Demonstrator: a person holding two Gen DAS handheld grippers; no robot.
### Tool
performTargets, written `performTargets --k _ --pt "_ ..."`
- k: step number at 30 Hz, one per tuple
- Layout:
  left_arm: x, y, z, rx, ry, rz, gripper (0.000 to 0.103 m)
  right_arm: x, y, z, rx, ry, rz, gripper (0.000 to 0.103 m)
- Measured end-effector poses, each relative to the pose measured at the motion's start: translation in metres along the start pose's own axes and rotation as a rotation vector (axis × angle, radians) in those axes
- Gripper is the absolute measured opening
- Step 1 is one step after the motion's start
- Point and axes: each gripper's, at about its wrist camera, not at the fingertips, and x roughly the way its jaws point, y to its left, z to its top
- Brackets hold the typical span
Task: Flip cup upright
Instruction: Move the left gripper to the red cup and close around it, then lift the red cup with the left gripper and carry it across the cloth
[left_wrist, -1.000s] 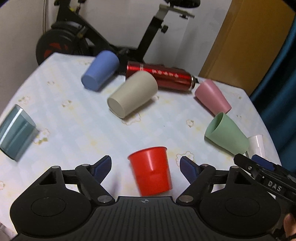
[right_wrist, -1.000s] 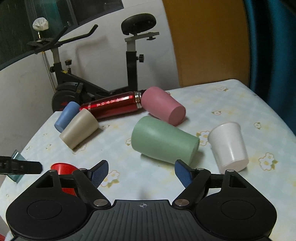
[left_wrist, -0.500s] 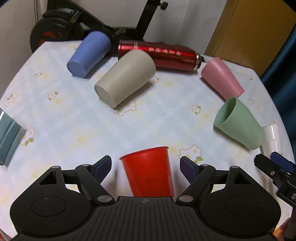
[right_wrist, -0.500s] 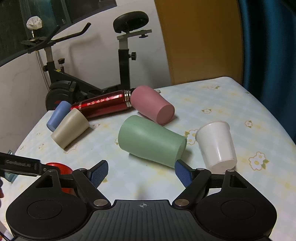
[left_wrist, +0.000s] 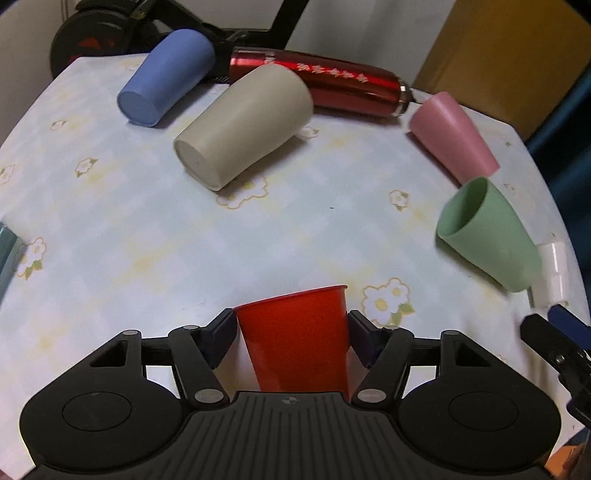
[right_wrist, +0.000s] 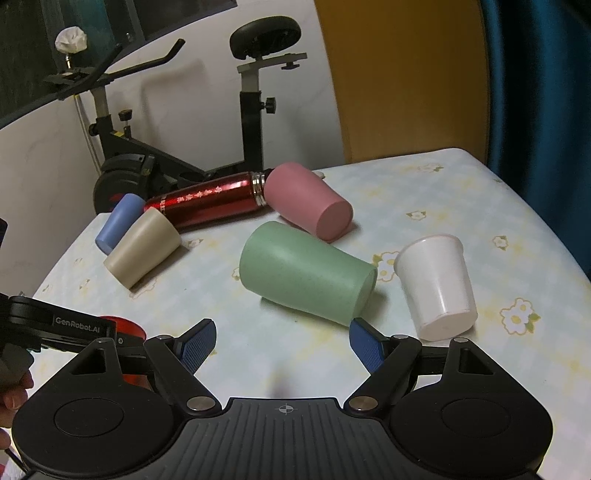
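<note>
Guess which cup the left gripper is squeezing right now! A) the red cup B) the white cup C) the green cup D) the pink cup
A: in the left wrist view, the left gripper has its fingers pressed on both sides of the red cup, while the green cup lies apart on the table.

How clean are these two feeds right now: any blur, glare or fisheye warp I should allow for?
Left wrist view: the table edge bows strongly, the green cup and white cup at the right rim smear, and the red cup between the left gripper's fingers is sharp. Right wrist view: mostly sharp, soft shadows under the cups, streak highlights on the red flask.
</note>
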Motion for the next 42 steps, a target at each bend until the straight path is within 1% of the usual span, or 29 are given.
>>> performTargets --k 4,5,7,12,15,18,23,25,26,27,28,32,34,38,42 --pt "-0.009 -0.002 -0.005 0.036 -0.049 -0.001 0.063 0.0 0.002 0.0 -0.004 0.005 0.004 0.078" --pt "-0.012 -0.002 -0.006 0.043 -0.057 0.0 0.063 0.0 0.002 -0.001 -0.003 0.007 0.005 0.082" --pt "-0.016 -0.002 -0.008 0.051 -0.07 -0.001 0.063 -0.002 0.003 -0.002 -0.004 0.005 0.005 0.089" --pt "-0.027 -0.001 -0.012 0.065 -0.11 -0.001 0.062 -0.005 0.005 -0.002 -0.007 0.009 0.009 0.089" --pt "-0.032 0.0 -0.015 0.079 -0.137 0.005 0.062 -0.006 0.006 -0.002 -0.008 0.006 0.012 0.093" --pt "-0.04 0.0 -0.02 0.11 -0.187 0.014 0.062 -0.008 0.007 -0.003 -0.013 0.006 0.016 0.093" --pt "-0.05 -0.001 -0.032 0.206 -0.286 0.063 0.062 -0.008 0.01 -0.004 -0.016 0.013 0.021 0.093" --pt "-0.051 -0.003 -0.036 0.267 -0.337 0.099 0.062 -0.008 0.01 -0.004 -0.018 0.014 0.024 0.093" --pt "-0.049 -0.003 -0.037 0.288 -0.359 0.129 0.062 -0.008 0.011 -0.004 -0.019 0.015 0.025 0.093" --pt "-0.048 -0.003 -0.036 0.289 -0.373 0.159 0.062 -0.008 0.011 -0.004 -0.021 0.016 0.026 0.093" --pt "-0.046 -0.002 -0.035 0.279 -0.38 0.171 0.062 -0.007 0.012 -0.004 -0.023 0.018 0.027 0.093" --pt "-0.041 0.007 -0.032 0.225 -0.416 0.141 0.062 -0.006 0.014 -0.005 -0.032 0.023 0.029 0.093" --pt "-0.039 0.011 -0.035 0.203 -0.434 0.145 0.062 -0.006 0.014 -0.006 -0.033 0.025 0.029 0.093" --pt "-0.031 0.017 -0.038 0.175 -0.414 0.135 0.062 -0.006 0.014 -0.006 -0.032 0.026 0.028 0.093" --pt "-0.031 0.019 -0.041 0.151 -0.398 0.123 0.062 -0.004 0.014 -0.007 -0.029 0.029 0.032 0.093"
